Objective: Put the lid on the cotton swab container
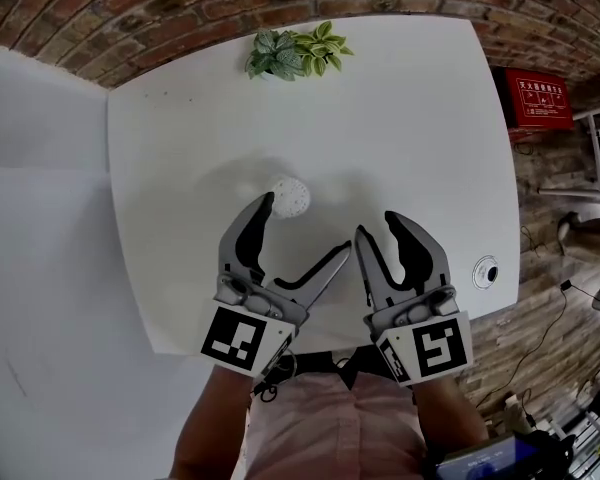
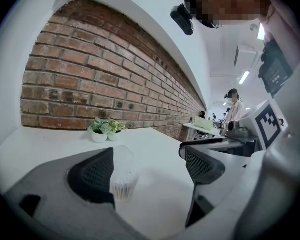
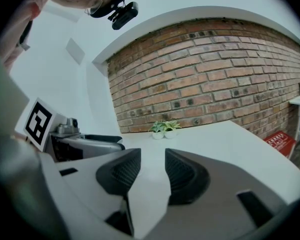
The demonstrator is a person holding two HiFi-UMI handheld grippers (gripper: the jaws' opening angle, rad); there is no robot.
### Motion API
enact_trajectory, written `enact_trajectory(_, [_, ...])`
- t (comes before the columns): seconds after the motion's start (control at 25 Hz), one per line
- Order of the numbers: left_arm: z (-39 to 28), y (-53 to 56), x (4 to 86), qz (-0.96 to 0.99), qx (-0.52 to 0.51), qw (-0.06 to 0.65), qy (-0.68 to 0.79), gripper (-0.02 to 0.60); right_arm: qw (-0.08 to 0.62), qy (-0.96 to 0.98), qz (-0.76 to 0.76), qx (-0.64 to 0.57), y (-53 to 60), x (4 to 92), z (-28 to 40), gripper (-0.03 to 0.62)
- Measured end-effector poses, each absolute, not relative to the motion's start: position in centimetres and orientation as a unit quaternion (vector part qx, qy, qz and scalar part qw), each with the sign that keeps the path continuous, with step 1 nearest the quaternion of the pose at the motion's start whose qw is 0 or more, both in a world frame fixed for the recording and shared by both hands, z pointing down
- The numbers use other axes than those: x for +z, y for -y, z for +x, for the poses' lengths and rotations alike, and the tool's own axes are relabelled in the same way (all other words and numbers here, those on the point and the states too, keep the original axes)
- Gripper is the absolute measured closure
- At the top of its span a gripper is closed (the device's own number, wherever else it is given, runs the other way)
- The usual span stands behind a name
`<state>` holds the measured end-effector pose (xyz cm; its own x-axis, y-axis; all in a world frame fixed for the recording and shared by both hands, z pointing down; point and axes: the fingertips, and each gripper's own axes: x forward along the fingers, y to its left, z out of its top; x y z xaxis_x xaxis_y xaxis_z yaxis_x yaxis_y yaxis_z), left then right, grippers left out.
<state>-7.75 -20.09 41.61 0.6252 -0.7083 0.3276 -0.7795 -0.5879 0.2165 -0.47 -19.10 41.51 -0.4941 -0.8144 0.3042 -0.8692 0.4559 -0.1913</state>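
Note:
The cotton swab container (image 1: 290,196) is a small round clear tub of white swabs, standing upright on the white table (image 1: 400,118). In the left gripper view the container (image 2: 123,180) shows a clear domed top above the swabs, partly hidden behind the left-hand jaw. My left gripper (image 1: 306,224) is open wide; its left fingertip is right beside the tub and nothing is held. My right gripper (image 1: 377,224) hovers to the right, apart from the tub. Its jaws stand a narrow gap apart with nothing between them (image 3: 151,156).
A small potted plant (image 1: 295,53) sits at the table's far edge by the brick wall. A round cable hole (image 1: 485,271) lies near the right front corner. A red box (image 1: 543,98) stands on the floor beyond the right edge. A person (image 2: 233,106) stands far off.

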Motion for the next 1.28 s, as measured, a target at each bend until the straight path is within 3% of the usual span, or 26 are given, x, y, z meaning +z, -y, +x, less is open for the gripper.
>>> enact_trajectory(1.28, [-5.3,19.6,43.1,0.888,0.145,0.17,0.403,0.12,0.081,0.845,0.5,0.173,19.3,42.4,1.3,0.437])
